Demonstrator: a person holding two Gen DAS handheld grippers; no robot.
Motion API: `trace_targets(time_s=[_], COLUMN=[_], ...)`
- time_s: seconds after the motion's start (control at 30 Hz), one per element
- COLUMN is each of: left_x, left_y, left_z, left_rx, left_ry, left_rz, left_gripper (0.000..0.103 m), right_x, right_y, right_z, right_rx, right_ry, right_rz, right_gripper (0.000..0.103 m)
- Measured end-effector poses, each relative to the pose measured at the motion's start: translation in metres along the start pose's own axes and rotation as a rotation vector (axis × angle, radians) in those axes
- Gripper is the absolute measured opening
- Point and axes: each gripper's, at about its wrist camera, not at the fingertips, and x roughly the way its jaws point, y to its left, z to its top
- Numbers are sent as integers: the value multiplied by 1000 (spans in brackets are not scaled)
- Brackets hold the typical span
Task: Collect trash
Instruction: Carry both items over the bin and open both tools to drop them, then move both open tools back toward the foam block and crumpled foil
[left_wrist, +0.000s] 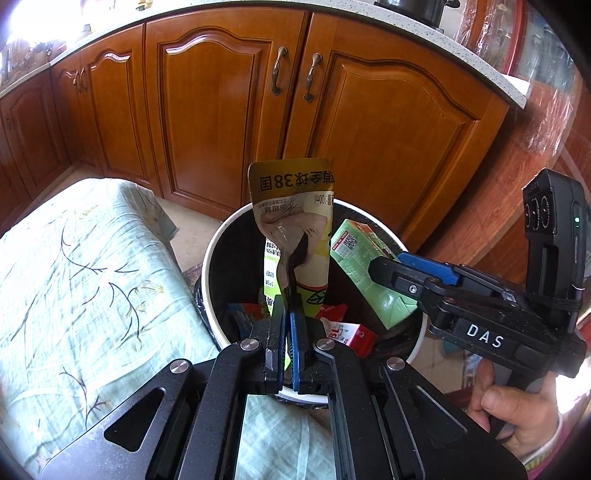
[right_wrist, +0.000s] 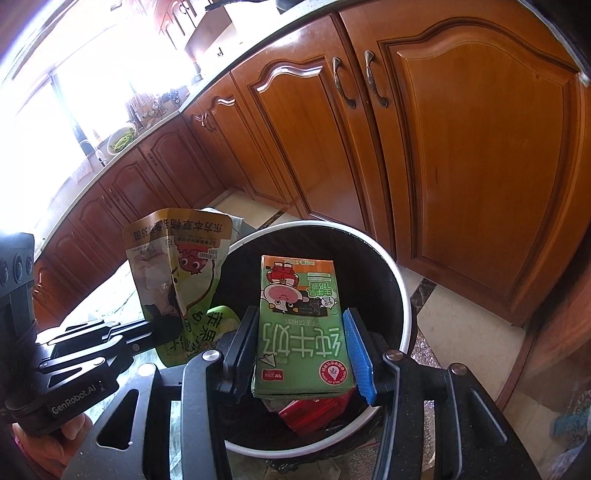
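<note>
A round trash bin with a white rim and a black liner stands on the floor under both grippers. My left gripper is shut on the lower end of a crumpled yellow-green drink pouch, which sticks up over the bin's near-left edge. My right gripper is shut on a green milk carton, pads on its two sides, held above the bin's mouth. Red and white wrappers lie inside the bin.
Brown wooden cabinet doors run close behind the bin. A pale green leaf-patterned cloth covers a surface at the bin's left. Tiled floor shows to the right. A person's hand grips the right gripper's handle.
</note>
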Motion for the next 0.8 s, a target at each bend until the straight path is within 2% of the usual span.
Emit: trace_targets(time_s=[0.1, 0.17, 0.33, 0.4, 0.47, 0.53, 0.8], left_x=[3, 2, -8, -15, -21, -28, -57], left_y=[3, 4, 10, 14, 21, 30, 73], left_z=[3, 2, -8, -14, -22, -32, -79], left_rx=[-17, -18, -27, -37, -55, -80, -193], left_ry=[8, 5, -12, -22, -29, -30, -30], left_rz=[-9, -8, -12, -10, -7, -5, 22], left_gripper=[4, 7, 9, 10, 14, 18, 19], right_x=[-2, -6, -17, -22, -27, -31, -34], right_y=[-2, -2, 1, 5, 13, 23, 67], right_z=[-1, -3, -13, -17, -23, -29, -58], right_rx=[10, 14, 30, 36, 37, 28, -1], right_ry=[-9, -20, -50, -63, -78, -86, -92], right_rz=[8, 7, 18, 30, 47, 65, 148], right_gripper=[50, 57, 63, 69, 81, 83, 89])
